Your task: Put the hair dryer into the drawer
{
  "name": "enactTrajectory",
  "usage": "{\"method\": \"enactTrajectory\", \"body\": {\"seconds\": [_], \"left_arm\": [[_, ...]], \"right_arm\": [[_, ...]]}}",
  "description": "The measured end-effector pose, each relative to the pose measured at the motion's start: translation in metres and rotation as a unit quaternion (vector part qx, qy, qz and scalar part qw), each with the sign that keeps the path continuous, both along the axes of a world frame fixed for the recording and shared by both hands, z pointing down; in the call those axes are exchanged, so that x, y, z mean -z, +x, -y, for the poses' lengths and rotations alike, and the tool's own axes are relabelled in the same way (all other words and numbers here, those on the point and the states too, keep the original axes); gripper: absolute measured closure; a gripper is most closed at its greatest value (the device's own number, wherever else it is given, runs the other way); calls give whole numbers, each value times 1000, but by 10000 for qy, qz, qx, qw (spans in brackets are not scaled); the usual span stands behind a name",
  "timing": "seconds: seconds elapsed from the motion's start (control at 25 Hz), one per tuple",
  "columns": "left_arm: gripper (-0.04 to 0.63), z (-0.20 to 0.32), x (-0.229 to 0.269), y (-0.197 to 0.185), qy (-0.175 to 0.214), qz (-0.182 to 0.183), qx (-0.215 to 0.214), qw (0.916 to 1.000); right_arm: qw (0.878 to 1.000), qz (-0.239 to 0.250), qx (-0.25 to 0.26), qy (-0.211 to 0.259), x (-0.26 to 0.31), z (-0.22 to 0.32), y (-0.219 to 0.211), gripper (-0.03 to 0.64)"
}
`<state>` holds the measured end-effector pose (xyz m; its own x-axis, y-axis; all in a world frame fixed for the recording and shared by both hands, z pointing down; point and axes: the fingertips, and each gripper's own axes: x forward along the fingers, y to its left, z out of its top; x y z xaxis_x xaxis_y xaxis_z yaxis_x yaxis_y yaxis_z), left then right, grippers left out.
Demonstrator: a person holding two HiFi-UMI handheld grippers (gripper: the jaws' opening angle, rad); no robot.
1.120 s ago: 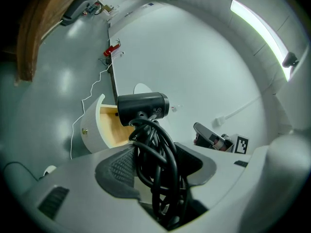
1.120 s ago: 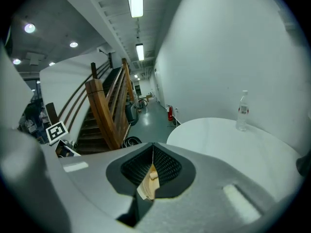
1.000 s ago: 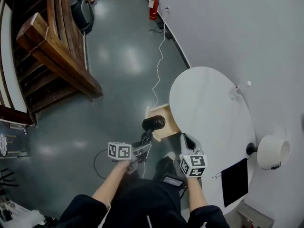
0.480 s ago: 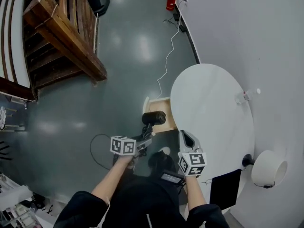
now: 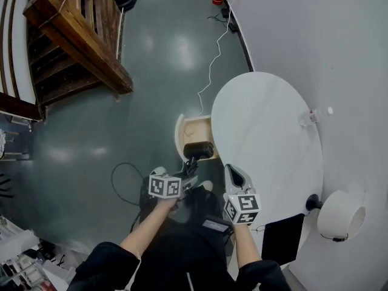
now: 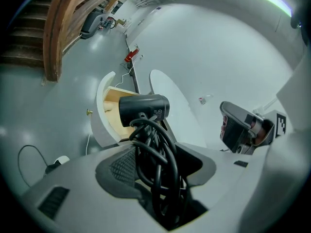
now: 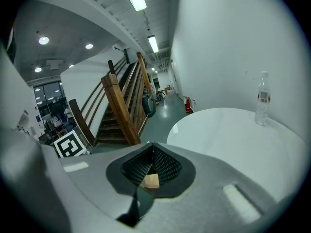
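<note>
Two grippers are in play, but only one has work. The left gripper (image 5: 189, 173) is clenched on the hair dryer (image 5: 197, 151), its jaws set wide around the handle and the black cord (image 6: 156, 169) wound round it. That winding seems to be why the grip sits there: dryer and cord go as one bundle, with no loop hanging free to catch on an edge. The dark barrel stands up clear of the jaws and lies crosswise, which should let it go down flat. The dryer is in the air at the near edge of the open drawer (image 5: 195, 130) and is not yet inside. The drawer sticks out from under the rim of the round white table (image 5: 273, 132). Its curved white front is pulled well forward, so the pale wooden inside lies open from above and, as far as it shows, bare. The right gripper (image 5: 233, 176) is pinched together on nothing: in its own view the pads meet, with only a sliver of pale wood seen past them. It hangs just beside the table's rim, near its partner but apart from the dryer. It is likely kept out of the way for now and handy for pushing the drawer shut afterwards. What remains, by my reckoning, is to lower the bundle past the drawer's front and let go.
</note>
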<state>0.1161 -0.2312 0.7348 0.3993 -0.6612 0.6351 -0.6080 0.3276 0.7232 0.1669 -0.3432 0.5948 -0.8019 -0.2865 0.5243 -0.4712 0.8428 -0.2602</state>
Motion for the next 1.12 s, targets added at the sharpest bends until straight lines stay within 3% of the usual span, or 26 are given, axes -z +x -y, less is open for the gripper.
{"method": "enactTrajectory", "body": {"seconds": [0.16,0.48,1.12], "left_arm": [[367,2,-11,14,-110,59,-108,9999],[367,7,-36,24,-444,557,-156,9973],[367,32,-93,32,-1023,1070,143,9889]], "right_arm": [[10000,-15,-6,-61,-5,-1,8,611],[9998,-17,94,-146,-12,-5,10,611],[9994,-168,146,-263,-28,-8,23,611]]}}
